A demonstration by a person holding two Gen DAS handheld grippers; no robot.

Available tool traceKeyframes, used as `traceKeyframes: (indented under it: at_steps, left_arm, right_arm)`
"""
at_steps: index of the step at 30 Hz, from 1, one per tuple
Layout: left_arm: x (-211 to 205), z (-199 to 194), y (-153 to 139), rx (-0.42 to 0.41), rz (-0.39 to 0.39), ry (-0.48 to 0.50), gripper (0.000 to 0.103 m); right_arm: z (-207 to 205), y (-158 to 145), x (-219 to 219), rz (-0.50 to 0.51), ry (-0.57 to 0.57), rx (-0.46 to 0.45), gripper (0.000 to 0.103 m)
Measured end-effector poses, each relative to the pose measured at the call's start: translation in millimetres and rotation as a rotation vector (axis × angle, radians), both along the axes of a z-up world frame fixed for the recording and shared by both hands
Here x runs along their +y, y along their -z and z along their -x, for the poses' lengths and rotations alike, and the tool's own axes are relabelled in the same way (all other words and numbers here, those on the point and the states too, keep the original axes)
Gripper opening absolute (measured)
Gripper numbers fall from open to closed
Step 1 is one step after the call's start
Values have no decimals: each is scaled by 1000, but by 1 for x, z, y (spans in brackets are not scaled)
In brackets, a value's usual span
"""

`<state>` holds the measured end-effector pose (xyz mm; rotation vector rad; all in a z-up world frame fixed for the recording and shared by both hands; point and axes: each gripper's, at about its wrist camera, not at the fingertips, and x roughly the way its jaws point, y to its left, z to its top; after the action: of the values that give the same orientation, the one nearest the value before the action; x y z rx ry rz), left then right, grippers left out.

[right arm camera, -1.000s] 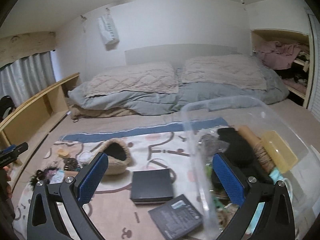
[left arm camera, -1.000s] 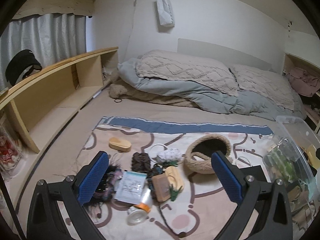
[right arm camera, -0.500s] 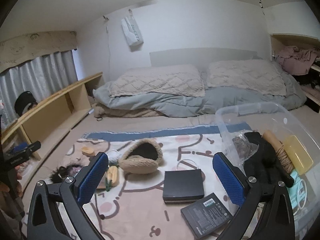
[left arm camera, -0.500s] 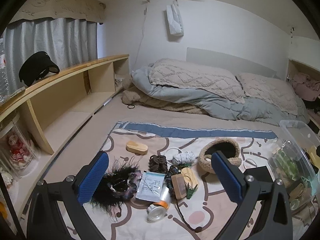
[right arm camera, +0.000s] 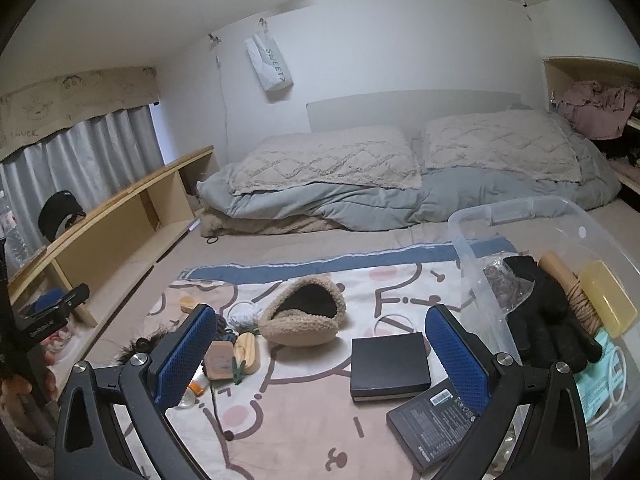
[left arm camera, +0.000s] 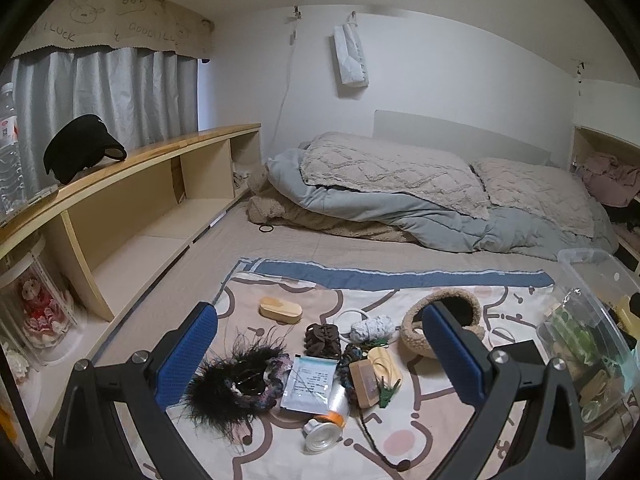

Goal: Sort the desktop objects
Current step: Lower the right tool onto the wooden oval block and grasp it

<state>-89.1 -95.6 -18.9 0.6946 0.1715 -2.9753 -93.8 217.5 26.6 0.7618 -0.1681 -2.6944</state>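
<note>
My left gripper (left arm camera: 320,354) hangs open and empty above a pile on the patterned mat (left arm camera: 420,436). The pile holds a black feathered mask (left arm camera: 236,380), a white sachet (left arm camera: 308,380), a tape roll (left arm camera: 324,428), a brown hair claw (left arm camera: 322,340), wooden blocks (left arm camera: 364,376) and a white yarn ball (left arm camera: 370,328). A fuzzy beige pouch (left arm camera: 416,336) lies further right. My right gripper (right arm camera: 320,356) is also open and empty, above a black box (right arm camera: 390,362) and a dark flat pack (right arm camera: 432,412). The clear bin (right arm camera: 472,240) on the right holds a black glove (right arm camera: 540,320) and a yellow case (right arm camera: 608,300).
A wooden oval box (left arm camera: 280,310) sits alone at the mat's far left. A low wooden shelf (left arm camera: 132,200) runs along the left wall, with a black cap (left arm camera: 80,148) on top. Folded bedding (left arm camera: 400,200) and pillows fill the back. A hand (right arm camera: 24,392) shows at the left edge.
Both grippers have lifted and drawn back, so more of the mat and ceiling shows. The right gripper has shifted left, away from the bin. Both stay open.
</note>
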Motion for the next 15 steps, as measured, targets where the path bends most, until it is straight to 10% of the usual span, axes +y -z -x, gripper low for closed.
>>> traceKeyframes:
  at_steps: [15]
  left_arm:
    - [-14, 13, 25, -74, -4, -63, 103]
  right_arm:
    - [26, 45, -68, -125, -102, -114, 103]
